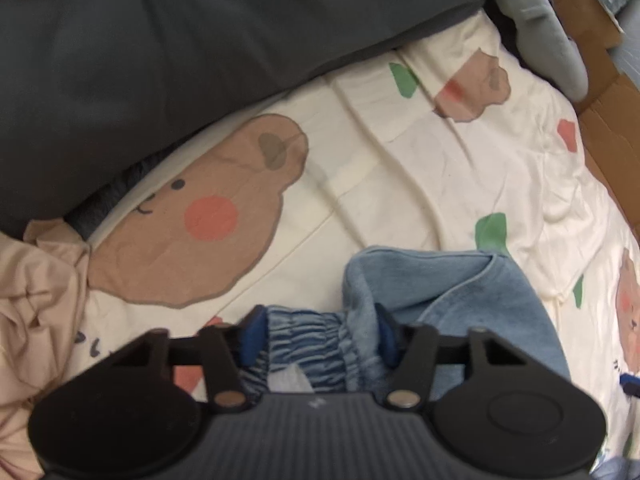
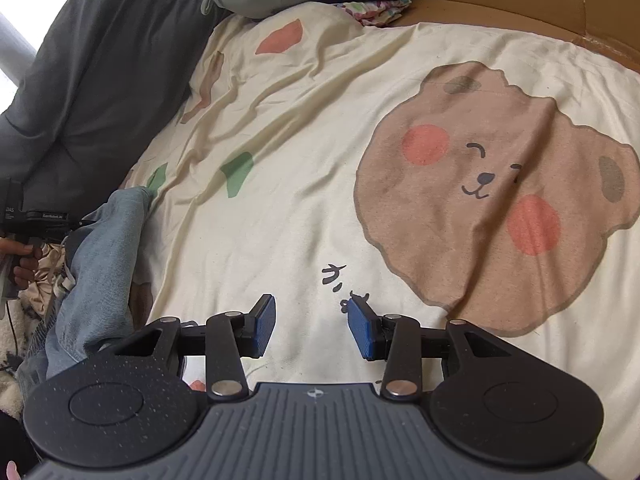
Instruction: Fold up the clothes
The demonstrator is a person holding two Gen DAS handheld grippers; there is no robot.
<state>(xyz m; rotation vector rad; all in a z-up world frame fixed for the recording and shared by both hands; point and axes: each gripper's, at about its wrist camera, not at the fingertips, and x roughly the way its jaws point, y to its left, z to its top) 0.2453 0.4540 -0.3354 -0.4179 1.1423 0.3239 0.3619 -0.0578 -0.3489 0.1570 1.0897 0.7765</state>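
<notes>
Light blue jeans (image 1: 460, 288) lie bunched on a cream sheet printed with bears (image 1: 400, 152). My left gripper (image 1: 320, 338) points down onto them, and their gathered elastic waistband (image 1: 304, 336) fills the gap between its blue pads, which press on it from both sides. In the right wrist view the same jeans (image 2: 104, 264) hang in a heap at the left edge, below the left tool's black body (image 2: 36, 216) and a hand (image 2: 24, 256). My right gripper (image 2: 312, 328) hovers open over the bare sheet (image 2: 280, 160) with nothing between its fingers, well right of the jeans.
A dark grey cushion (image 1: 200, 40) runs along the sheet's far side. A grey neck pillow (image 1: 540, 20) and cardboard (image 1: 608, 128) lie at the right. A crumpled beige garment (image 1: 36, 300) sits at the left edge. A patterned cloth (image 2: 380, 10) lies beyond the sheet.
</notes>
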